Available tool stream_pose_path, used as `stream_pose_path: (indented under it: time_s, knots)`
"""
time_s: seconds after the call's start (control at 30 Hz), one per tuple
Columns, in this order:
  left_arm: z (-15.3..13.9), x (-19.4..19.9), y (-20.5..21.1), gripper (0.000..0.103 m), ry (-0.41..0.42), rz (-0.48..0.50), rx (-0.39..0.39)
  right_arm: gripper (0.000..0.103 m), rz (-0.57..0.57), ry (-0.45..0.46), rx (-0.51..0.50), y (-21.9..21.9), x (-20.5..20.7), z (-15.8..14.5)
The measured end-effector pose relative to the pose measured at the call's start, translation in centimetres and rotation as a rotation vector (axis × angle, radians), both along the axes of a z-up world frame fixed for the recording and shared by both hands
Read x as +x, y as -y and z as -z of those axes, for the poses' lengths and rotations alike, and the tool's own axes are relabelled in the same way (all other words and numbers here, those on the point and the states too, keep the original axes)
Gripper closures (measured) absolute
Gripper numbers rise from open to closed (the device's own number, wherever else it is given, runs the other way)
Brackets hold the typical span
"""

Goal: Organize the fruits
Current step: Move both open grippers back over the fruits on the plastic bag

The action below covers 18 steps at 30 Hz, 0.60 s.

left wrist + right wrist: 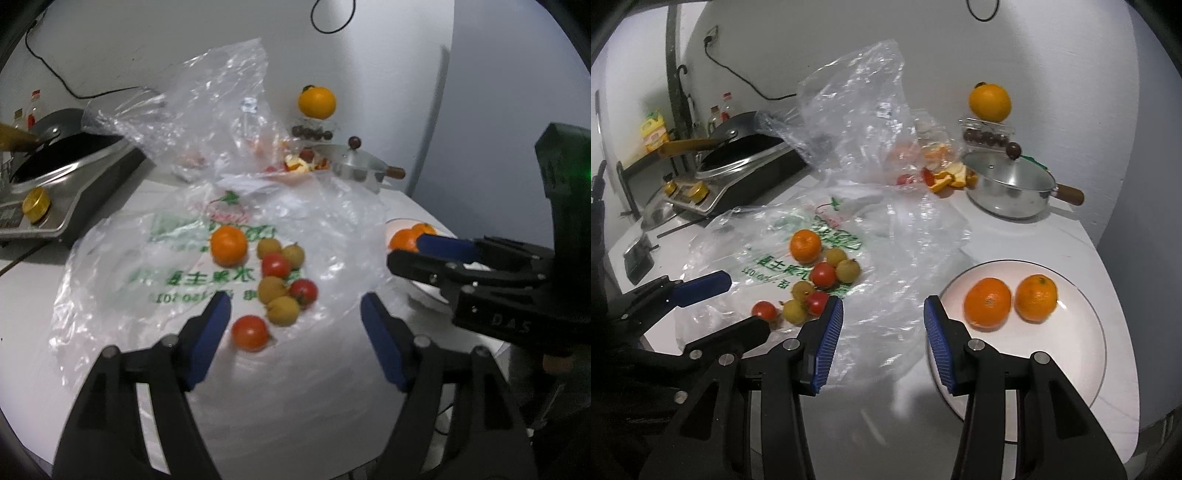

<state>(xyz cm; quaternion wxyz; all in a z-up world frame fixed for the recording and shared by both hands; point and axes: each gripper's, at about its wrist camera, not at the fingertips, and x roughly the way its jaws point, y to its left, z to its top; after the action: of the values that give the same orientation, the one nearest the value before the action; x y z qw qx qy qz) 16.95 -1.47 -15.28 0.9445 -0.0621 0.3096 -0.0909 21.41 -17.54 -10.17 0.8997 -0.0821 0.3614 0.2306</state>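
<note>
Loose fruit lies on a clear plastic bag on the white table: a tangerine, red tomatoes and yellow-brown longans. My left gripper is open and empty, just in front of the nearest tomato. A white plate at the right holds two tangerines. My right gripper is open and empty, between the fruit pile and the plate's left rim. It also shows in the left wrist view.
An induction cooker with a black pan stands at the back left. A lidded steel pot, orange peels and an orange on a clear box stand at the back right. The table edge curves at the right.
</note>
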Motion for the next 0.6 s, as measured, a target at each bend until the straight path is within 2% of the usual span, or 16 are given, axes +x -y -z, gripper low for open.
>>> stream_pose_path:
  time_s: [0.33, 0.57, 0.6]
  knots:
    - [1.8, 0.4, -1.7, 0.029, -0.038, -0.034, 0.017, 0.055, -0.039, -0.001, -0.001, -2.1, -0.5, 0.6]
    - [3.0, 1.5, -1.3, 0.03, -0.066, -0.042, 0.064, 0.055, -0.062, -0.017, 0.009, -2.5, -0.2, 1.4]
    - [3.1, 1.8, -1.1, 0.033, -0.076, -0.036, 0.072, 0.055, -0.067, -0.017, 0.01, -2.4, -0.2, 1.5]
